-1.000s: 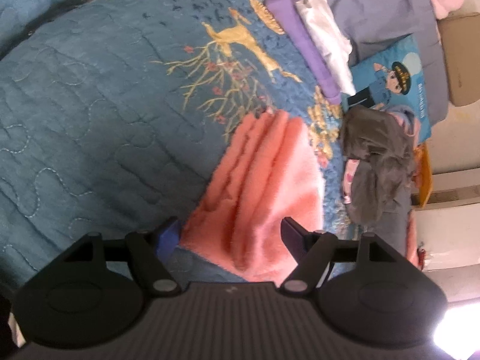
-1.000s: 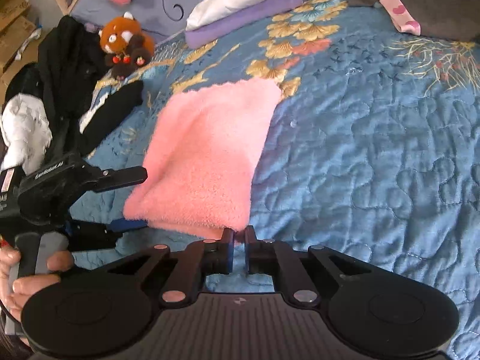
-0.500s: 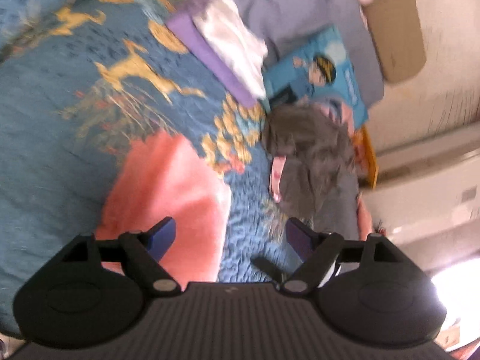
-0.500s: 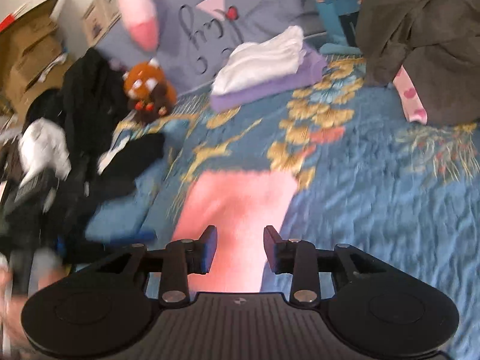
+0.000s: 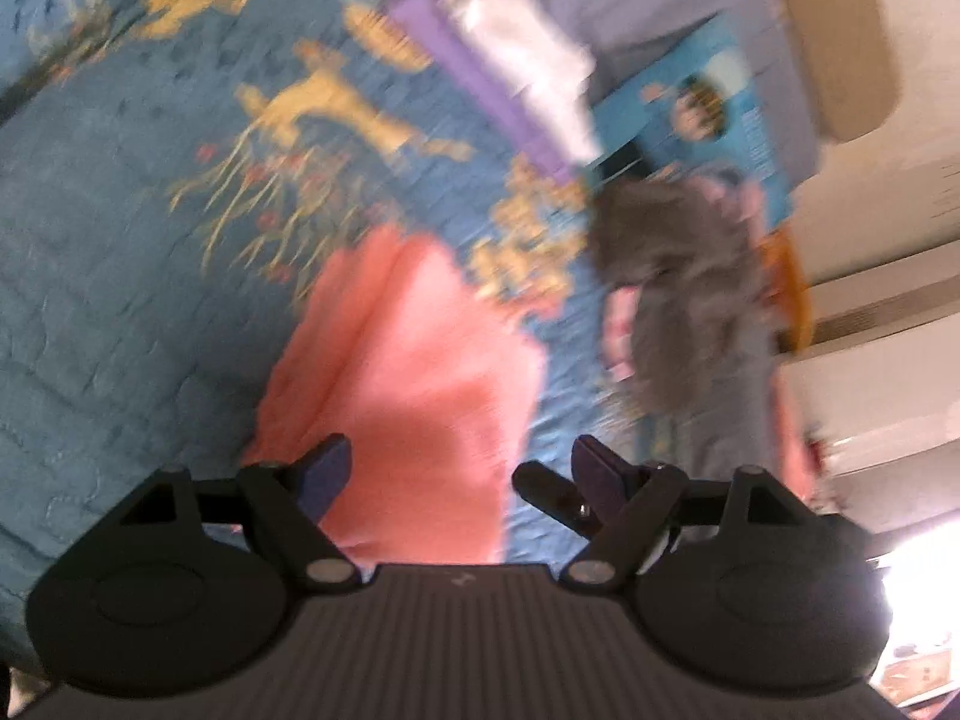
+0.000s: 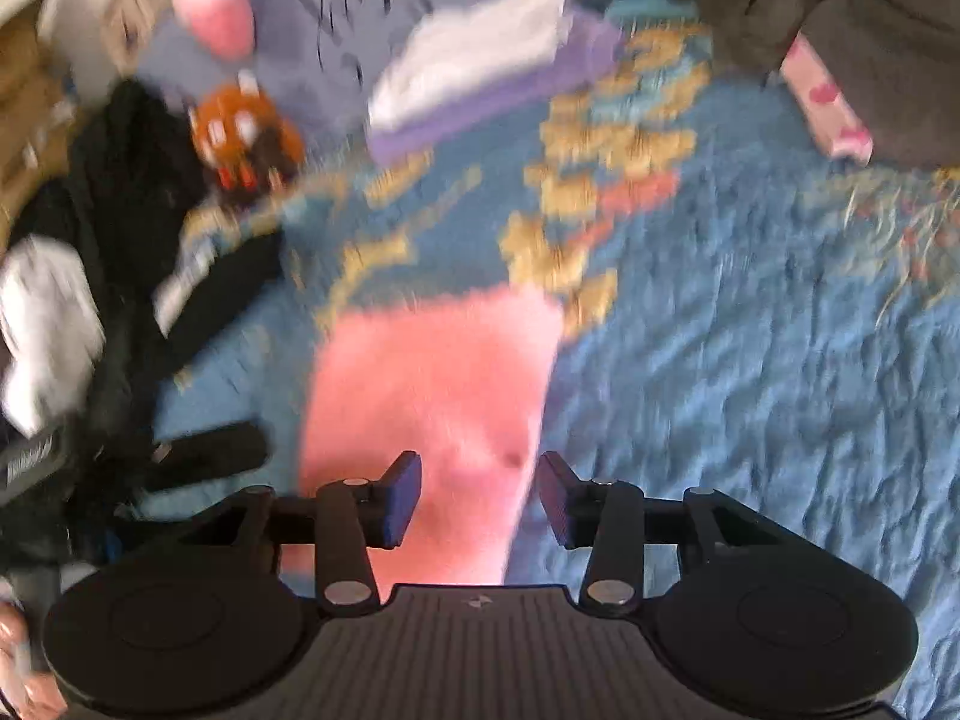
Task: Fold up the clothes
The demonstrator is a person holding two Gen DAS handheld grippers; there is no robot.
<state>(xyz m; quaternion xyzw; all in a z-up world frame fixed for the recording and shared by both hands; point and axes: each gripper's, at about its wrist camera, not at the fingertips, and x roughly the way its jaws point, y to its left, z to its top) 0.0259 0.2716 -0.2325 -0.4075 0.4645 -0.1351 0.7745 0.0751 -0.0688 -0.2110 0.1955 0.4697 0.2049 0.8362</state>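
**Pink cloth lying folded on the quilt, both grippers spread above it**

On the left of the right-wrist view, dark clothes (image 6: 120, 276) are sitting in a heap, with an orange plush toy (image 6: 246, 138) just beyond them. The left gripper (image 5: 459, 468) is hanging with its fingers spread wide and nothing between them. Below it the pink fleece cloth (image 5: 414, 372) is lying on the blue quilt (image 5: 120, 240) in a narrow, layered rectangle, its stacked edges showing along one side. The right gripper (image 6: 479, 495) is likewise spread and gripping nothing, hovering over the cloth's near end. Further right, a white and purple folded stack (image 6: 480, 78) is resting near the pillows, and a grey-brown crumpled garment (image 6: 840, 36) is lying at the quilt's far right.

The risk, as I judge it, is the plush layers springing apart or sliding askew: fleece is thick and loose, and a gripper tip brushing an edge, or pinching only the top layer, could be undoing the stack.

Both views are smearing with motion blur, so the number of layers is hard to count. The cloth's near end is hiding under the gripper bodies, and the heap on the left is being cut by the frame.
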